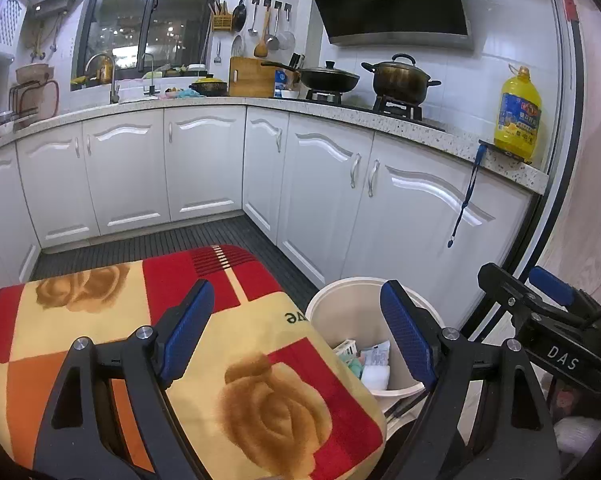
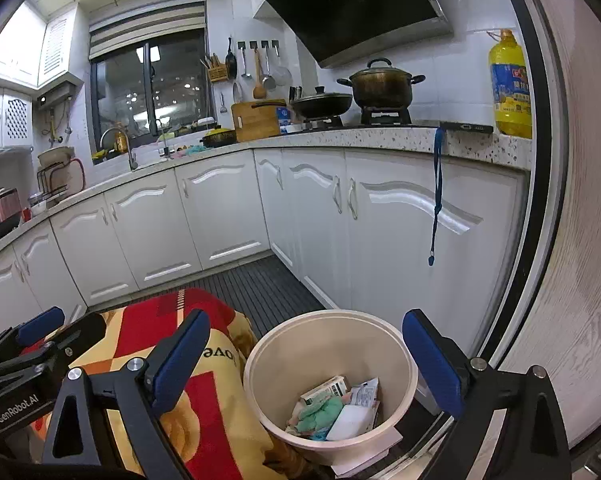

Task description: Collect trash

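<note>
Cream bin (image 2: 396,364) rim beside blanket (image 2: 216,408) edge, left gripper (image 1: 296,332) and right gripper (image 2: 312,368) fingers spread wide, empty

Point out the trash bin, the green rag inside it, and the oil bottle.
trash bin (image 2: 396,334): right wrist view, far rim.
green rag (image 2: 320,412): right wrist view, crumpled middle.
oil bottle (image 1: 518,114): left wrist view, label.

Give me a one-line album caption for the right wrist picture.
Open right gripper above a cream bin holding a small carton, wrappers and tissue, beside a rose-patterned blanket.
</note>
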The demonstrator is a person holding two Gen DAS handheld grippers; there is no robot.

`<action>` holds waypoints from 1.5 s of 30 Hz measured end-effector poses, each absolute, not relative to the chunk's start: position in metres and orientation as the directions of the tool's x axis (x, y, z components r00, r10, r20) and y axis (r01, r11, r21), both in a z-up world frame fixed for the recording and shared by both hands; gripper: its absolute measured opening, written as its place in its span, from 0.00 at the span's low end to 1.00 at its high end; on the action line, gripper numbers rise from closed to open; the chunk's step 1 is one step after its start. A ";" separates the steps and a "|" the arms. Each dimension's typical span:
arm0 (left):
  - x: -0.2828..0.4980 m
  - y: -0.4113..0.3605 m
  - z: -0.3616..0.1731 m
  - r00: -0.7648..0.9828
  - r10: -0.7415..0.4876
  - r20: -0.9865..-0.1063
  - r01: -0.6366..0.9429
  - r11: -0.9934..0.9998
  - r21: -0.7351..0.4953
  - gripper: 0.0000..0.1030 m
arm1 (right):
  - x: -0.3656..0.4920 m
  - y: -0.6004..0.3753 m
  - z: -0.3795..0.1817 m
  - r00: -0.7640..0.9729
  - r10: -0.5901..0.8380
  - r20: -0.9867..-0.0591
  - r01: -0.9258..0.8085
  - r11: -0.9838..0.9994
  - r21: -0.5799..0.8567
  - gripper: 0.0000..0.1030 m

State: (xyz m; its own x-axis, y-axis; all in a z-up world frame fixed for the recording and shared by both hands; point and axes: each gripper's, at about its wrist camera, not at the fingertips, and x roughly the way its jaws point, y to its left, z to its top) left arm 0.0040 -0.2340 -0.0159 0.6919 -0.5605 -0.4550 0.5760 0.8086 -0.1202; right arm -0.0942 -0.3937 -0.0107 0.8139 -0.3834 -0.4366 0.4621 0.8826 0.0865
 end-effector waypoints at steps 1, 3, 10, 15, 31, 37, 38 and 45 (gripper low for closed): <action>0.004 -0.233 -0.016 0.693 -0.561 -0.454 0.576 0.809 -0.120 0.82 | -0.094 -0.393 -0.010 0.815 -0.382 -0.435 0.461 0.883 0.088 0.93; 0.003 -0.233 -0.015 0.697 -0.559 -0.450 0.574 0.810 -0.119 0.82 | -0.094 -0.394 -0.009 0.818 -0.381 -0.432 0.459 0.884 0.089 0.93; 0.001 -0.230 -0.013 0.722 -0.543 -0.428 0.560 0.823 -0.099 0.82 | -0.094 -0.391 -0.006 0.820 -0.383 -0.424 0.457 0.886 0.083 0.93; 0.001 -0.230 -0.013 0.725 -0.538 -0.429 0.559 0.824 -0.090 0.82 | -0.094 -0.391 -0.006 0.821 -0.381 -0.426 0.455 0.886 0.084 0.93; 0.006 -0.231 -0.021 0.704 -0.543 -0.457 0.565 0.819 -0.103 0.82 | -0.089 -0.391 -0.008 0.814 -0.384 -0.435 0.456 0.887 0.071 0.93; 0.007 -0.232 -0.021 0.705 -0.540 -0.461 0.564 0.820 -0.099 0.82 | -0.089 -0.391 -0.008 0.815 -0.384 -0.435 0.456 0.887 0.072 0.93; 0.007 -0.232 -0.021 0.705 -0.538 -0.461 0.563 0.821 -0.098 0.82 | -0.089 -0.391 -0.008 0.815 -0.383 -0.435 0.456 0.887 0.073 0.93; 0.009 -0.232 -0.022 0.711 -0.531 -0.462 0.555 0.826 -0.096 0.82 | -0.089 -0.391 -0.008 0.815 -0.385 -0.433 0.456 0.887 0.071 0.93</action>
